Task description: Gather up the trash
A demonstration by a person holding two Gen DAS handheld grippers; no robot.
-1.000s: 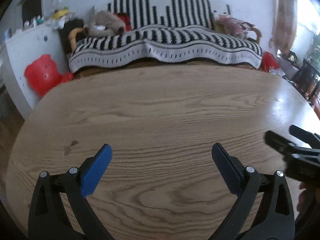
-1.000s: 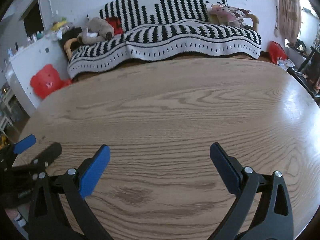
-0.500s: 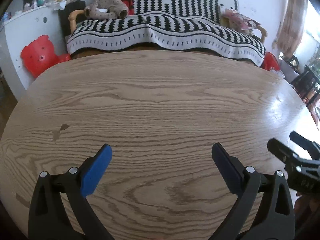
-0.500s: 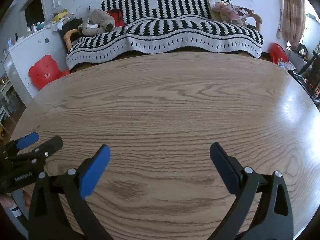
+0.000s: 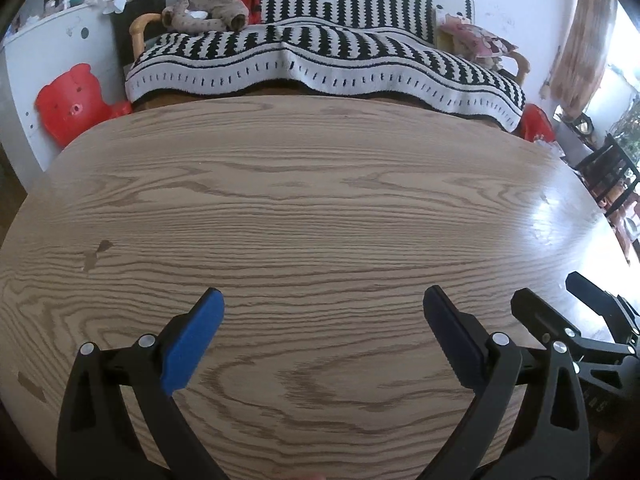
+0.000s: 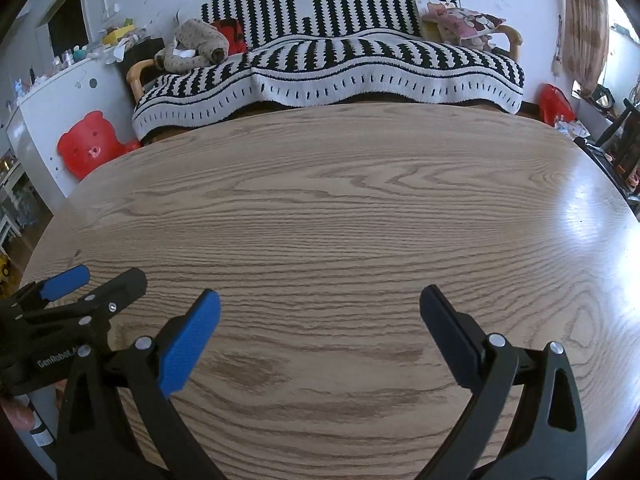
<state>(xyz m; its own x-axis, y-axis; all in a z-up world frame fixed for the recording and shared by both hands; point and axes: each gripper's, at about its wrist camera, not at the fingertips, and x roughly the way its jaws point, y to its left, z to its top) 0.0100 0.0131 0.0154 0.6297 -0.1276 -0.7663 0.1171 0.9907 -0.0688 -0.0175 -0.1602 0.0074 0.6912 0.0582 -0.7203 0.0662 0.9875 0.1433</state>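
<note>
No trash shows on the oval wooden table [image 5: 320, 208] in either view. My left gripper [image 5: 323, 300] hangs open over the table's near part, nothing between its blue pads. My right gripper [image 6: 320, 300] is open too, also with nothing in it. In the left wrist view the right gripper [image 5: 560, 300] pokes in from the right edge. The left gripper [image 6: 104, 276] enters the right wrist view at the lower left. The two sit side by side, close together.
Past the table's far edge stands a sofa under a black-and-white striped blanket [image 5: 320, 60], with a plush toy [image 5: 204, 10] and a cushion [image 5: 476, 36]. A red bear-shaped stool [image 5: 72, 100] leans by a white cabinet [image 6: 56, 100] at left. Dark chairs [image 5: 612, 176] stand at right.
Both grippers have moved forward and tilted down over the table, so more tabletop fills each view. They have drawn closer together. Both stayed open.
</note>
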